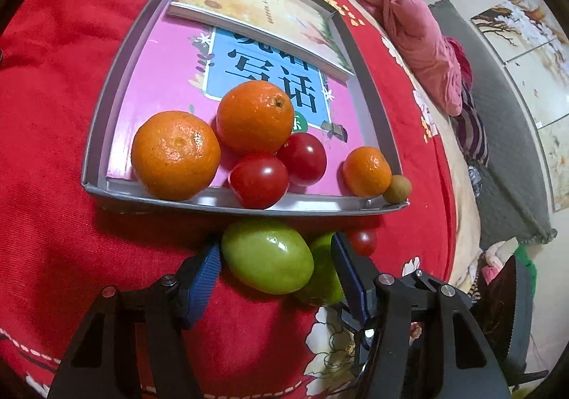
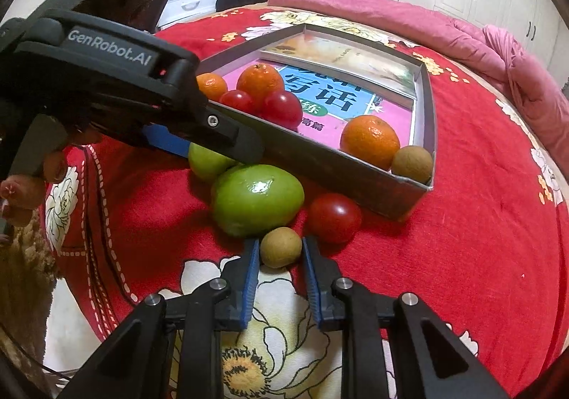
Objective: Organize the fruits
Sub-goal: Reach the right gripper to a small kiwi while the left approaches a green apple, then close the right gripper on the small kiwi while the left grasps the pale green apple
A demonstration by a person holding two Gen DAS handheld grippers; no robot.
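A green fruit (image 1: 267, 256) lies on the red bedspread (image 1: 53, 114), just outside the grey box (image 1: 249, 207), between the left hand-held gripper (image 1: 274, 256)'s parted jaws, not visibly pinched. The right hand-held gripper (image 2: 281, 251) is clamped on a small brown fruit (image 2: 281, 246). Both pickups look under way; lifting over the box's low wall comes next, into bare room between tomatoes (image 1: 281, 167) and small orange (image 1: 366, 171).

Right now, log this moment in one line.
left gripper: around green fruit | right gripper: shut on brown fruit | tray: partly filled
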